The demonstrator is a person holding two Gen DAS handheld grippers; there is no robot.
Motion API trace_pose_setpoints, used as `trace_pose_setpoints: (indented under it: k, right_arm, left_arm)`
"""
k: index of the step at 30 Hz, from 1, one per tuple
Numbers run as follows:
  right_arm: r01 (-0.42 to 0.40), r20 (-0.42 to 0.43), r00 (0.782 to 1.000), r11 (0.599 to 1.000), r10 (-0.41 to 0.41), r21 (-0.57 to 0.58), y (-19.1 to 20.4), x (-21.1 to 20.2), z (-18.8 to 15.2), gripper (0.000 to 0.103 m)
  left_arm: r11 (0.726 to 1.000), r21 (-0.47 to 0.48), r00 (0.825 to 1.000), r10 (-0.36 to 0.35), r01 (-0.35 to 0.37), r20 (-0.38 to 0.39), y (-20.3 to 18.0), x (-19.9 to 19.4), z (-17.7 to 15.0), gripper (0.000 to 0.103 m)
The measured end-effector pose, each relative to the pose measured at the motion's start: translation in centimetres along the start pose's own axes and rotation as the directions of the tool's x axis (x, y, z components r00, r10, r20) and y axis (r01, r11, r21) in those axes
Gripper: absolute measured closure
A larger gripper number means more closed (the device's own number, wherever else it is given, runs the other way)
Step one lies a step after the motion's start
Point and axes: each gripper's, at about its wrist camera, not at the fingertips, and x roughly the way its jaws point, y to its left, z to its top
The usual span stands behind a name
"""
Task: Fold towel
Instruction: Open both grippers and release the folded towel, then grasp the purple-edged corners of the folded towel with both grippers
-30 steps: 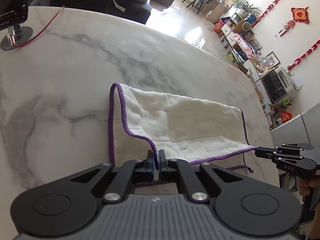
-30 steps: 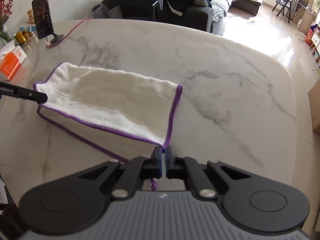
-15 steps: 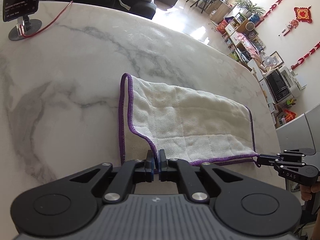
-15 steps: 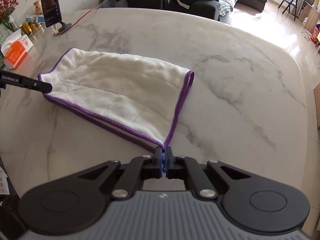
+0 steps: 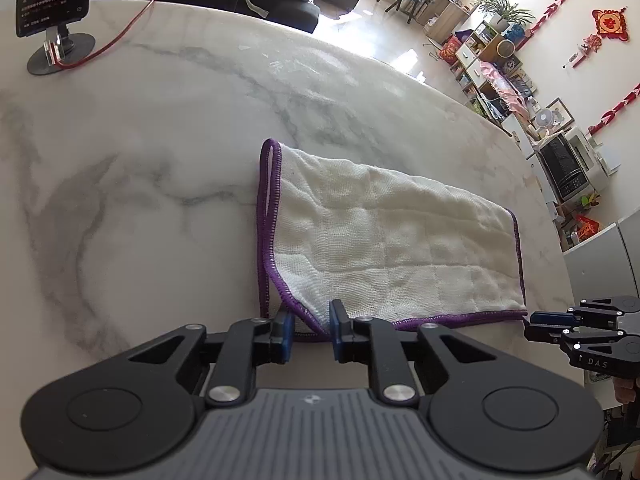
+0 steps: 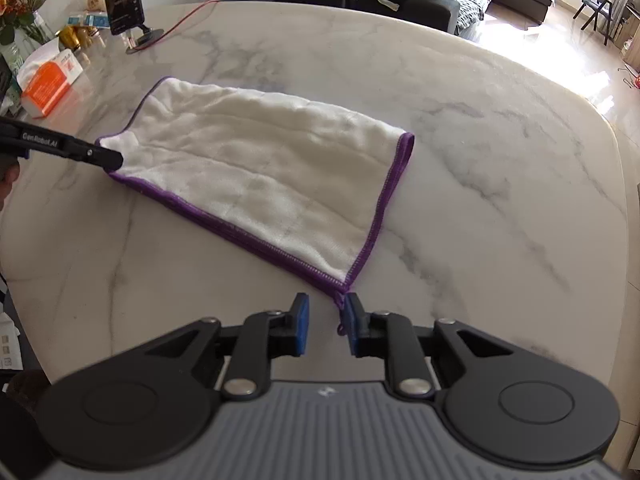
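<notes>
The towel [image 5: 384,240] lies on the marble table [image 5: 140,160], doubled over once into a long band, its near edges stacked and the fold running along the far side. Both grippers sit at the two near corners and their jaws are opening: the left gripper [image 5: 311,330] has the purple-stitched corner lying loose between its blue pads, nothing pressing on it, and the right gripper [image 6: 324,328] has let go too, with only the little purple corner tail brushing against its right-hand pad. So this looks like the letting-go at the end of the first fold. Next, I'd guess, comes a second fold across the short way, which would call for taking hold of one short end, both layers together, and carrying it over to meet the other without dragging the bottom layer out of line. The cloth is a soft, cream, waffle-like weave, quilted into faint squares, limp and slightly rumpled, edged all round with bright purple overlock stitching. The table is smooth, glossy white stone with grey veins, so the towel may slide easily on it.
</notes>
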Motion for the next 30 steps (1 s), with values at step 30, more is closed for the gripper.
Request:
trace_pose_setpoints:
  k: [30]
  right_arm:
    - [-0.078,0.07,0.994,0.988,0.088,-0.136,8.6,3.7,6.7,0.094]
  left_arm:
    - [0.94,0.341,0.999,0.025,-0.031,0.02,-5.5,2.0,0.8,0.095]
